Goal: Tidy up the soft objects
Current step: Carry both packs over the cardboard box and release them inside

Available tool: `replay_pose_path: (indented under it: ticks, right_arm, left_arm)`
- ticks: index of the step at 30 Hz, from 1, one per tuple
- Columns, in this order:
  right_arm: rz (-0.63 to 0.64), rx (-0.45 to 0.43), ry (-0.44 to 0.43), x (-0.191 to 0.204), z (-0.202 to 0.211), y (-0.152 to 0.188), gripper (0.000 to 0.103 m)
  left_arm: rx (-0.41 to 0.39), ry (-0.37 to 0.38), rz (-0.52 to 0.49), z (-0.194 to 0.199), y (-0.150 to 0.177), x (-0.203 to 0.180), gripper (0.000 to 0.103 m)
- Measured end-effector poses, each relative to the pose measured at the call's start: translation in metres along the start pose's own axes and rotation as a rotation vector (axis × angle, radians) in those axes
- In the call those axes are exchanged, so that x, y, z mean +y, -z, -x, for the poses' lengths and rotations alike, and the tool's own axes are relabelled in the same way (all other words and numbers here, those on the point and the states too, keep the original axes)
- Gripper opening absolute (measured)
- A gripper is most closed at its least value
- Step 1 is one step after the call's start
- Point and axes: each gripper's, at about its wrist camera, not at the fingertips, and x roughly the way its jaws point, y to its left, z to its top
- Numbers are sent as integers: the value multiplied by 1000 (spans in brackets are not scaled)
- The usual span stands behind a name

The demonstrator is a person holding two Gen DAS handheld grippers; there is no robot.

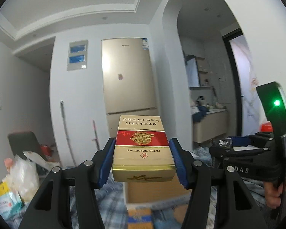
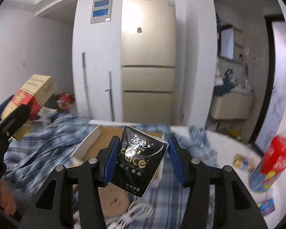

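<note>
Left wrist view: we see the left gripper [image 1: 143, 158] closed on a gold-and-red rectangular cigarette carton [image 1: 142, 148]. The carton lies lengthwise between the two blue-padded fingers [image 1: 104, 164], one pad pressed against each long side, its far end projecting beyond the fingertips and its near end facing the camera. The carton is held in the air above a blue-and-white striped bed cover [image 1: 108, 196] and an open brown cardboard box [image 1: 154, 192]. At the right edge we see the right gripper [image 1: 238, 148] from the side, with a hand [image 1: 274, 192] around its handle.

Right wrist view: we see the right gripper [image 2: 143, 156] gripping a small black soft pack of tissues [image 2: 138, 158]. The pack sits between the blue pads, tilted, its left side against the left pad; its upper right corner touches the right pad, while its lower end hangs below the fingers [image 2: 174, 160]. It is held above the open cardboard box [image 2: 97, 143] on the striped bed cover [image 2: 43, 147]. At the left the left gripper [image 2: 11, 118] holds the cigarette carton [image 2: 32, 95] aloft. A red-and-blue plastic bottle [image 2: 272, 160] stands at the right, blurred. A tall champagne-coloured refrigerator [image 2: 147, 57] stands against the far wall.
</note>
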Motion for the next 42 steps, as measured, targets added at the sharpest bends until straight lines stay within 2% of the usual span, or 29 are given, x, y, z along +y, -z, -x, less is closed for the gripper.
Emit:
replay_pose_path:
  ticks: [7,9,12,18,24,30,34,37,38,40,42]
  right_arm:
    - [-21,13,-66,5,-34,-36,51]
    - [-59,33,-117,1,-45,-42,51]
    - [-86,56,-117,0,-59,-42,51]
    - [-67,103,-116,1,-83,-25,51]
    - [-55,215,-116,3,-114,-5,51]
    - [-50,330,-115,3,-141,17,51]
    - [-43,367,-111,4,-148,27,51]
    - [-46,374,-113,4,-150,28,53]
    - [-53,374,-116,3,-149,28,57]
    - [-67,363,-124,1,-147,27,63]
    - [-66,349,-115,-1,-146,25,64]
  left_arm:
    - [28,6,30,-54,-11,2,59]
    - [32,-12,41,-63,-11,4,59]
    - [38,-6,50,-72,-8,6,59]
    - [174,19,38,-105,8,11,59]
    - [397,65,68,-148,46,17,59]
    - [487,82,96,-169,71,21,59]
    - [533,97,77,-174,82,19,60]
    - [531,94,64,-172,84,16,60]
    - [526,95,65,-170,84,16,61]
    - [501,85,66,-167,82,16,88]
    - [472,69,68,-162,78,17,89]
